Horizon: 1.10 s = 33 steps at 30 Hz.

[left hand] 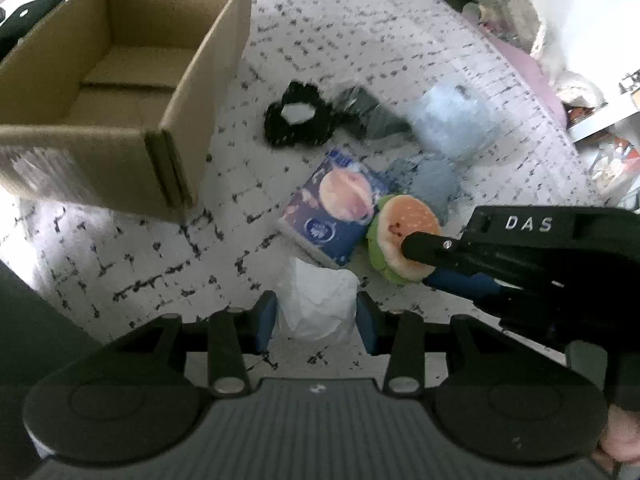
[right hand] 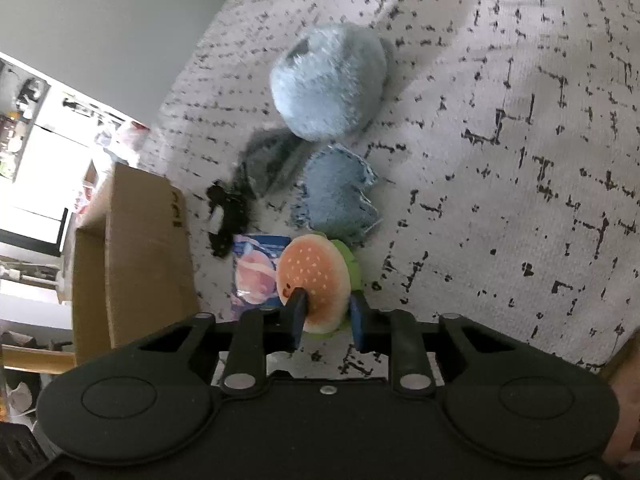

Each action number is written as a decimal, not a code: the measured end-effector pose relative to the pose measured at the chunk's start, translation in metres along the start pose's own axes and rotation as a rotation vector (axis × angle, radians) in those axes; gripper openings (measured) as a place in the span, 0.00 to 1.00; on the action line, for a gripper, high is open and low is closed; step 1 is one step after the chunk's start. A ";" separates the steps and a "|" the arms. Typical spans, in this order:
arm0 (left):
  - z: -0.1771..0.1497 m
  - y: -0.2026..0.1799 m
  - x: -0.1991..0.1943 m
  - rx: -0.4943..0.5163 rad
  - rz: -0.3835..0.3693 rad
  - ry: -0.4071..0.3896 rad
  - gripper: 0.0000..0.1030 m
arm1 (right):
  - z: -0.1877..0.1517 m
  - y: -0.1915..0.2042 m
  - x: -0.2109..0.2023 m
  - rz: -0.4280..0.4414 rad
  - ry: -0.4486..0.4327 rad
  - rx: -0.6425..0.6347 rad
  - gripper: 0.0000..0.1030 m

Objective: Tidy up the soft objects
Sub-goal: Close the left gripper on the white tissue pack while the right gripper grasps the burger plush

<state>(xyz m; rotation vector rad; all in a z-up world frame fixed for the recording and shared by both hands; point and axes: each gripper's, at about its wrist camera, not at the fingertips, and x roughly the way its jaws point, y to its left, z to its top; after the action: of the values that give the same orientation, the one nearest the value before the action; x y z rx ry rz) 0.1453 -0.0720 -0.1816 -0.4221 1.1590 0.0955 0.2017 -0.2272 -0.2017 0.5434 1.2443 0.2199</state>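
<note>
Across the left wrist view, the left gripper (left hand: 316, 314) pinches a crumpled white tissue (left hand: 318, 304) between its jaws; an open cardboard box (left hand: 192, 92) sits at ten o'clock. At three o'clock the right gripper (left hand: 420, 258) clamps a plush burger (left hand: 404, 232). Seen from the right wrist, its jaws squeeze the burger above the speckled carpet (right hand: 500, 160), a fluffy blue ball (right hand: 324, 80) at twelve o'clock.
</note>
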 end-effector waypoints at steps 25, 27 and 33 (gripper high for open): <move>0.019 0.002 -0.089 0.008 0.039 -0.236 0.41 | 0.003 -0.010 -0.027 0.209 -0.047 0.088 0.08; 0.021 0.004 -0.090 0.008 0.034 -0.241 0.41 | 0.005 -0.006 -0.016 0.184 -0.011 0.078 0.16; 0.029 0.011 -0.094 -0.001 0.032 -0.264 0.41 | 0.010 0.006 -0.004 0.051 -0.043 0.031 0.58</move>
<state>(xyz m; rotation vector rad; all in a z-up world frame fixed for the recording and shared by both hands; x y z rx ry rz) 0.1293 -0.0376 -0.0902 -0.3799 0.9061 0.1744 0.2108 -0.2269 -0.1933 0.6044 1.1943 0.2310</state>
